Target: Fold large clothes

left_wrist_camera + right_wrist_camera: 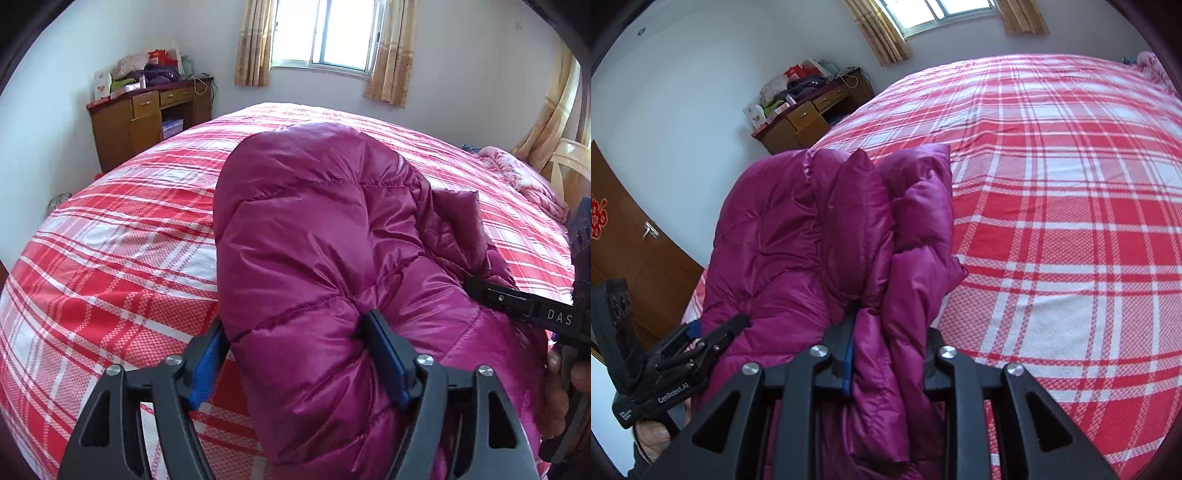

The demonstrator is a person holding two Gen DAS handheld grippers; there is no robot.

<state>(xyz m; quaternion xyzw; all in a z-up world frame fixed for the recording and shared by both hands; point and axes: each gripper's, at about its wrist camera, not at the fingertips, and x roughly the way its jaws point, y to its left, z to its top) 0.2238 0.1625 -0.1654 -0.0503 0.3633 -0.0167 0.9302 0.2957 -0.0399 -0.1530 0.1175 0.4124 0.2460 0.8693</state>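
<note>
A magenta puffer jacket (314, 240) lies folded lengthwise on the bed's red and white plaid sheet (110, 258). My left gripper (293, 321) is open, straddling the jacket's near end. Its right blue pad dents the fabric, while the left pad stands at the jacket's edge. In the right wrist view my right gripper (892, 321) is shut on a thick bunch of the jacket (798, 229) at its right side, where several layers stack up. One of its fingers (509, 301) shows at the right of the left wrist view. The left gripper's body (665, 369) shows at lower left.
The plaid sheet (1071, 221) stretches far to the right of the jacket. A wooden desk (140, 122) piled with clothes stands in the far left corner under a curtained window (325, 33). A pink quilt (517, 173) and a plastic chair (569, 155) are at far right. A brown door (639, 251) is at left.
</note>
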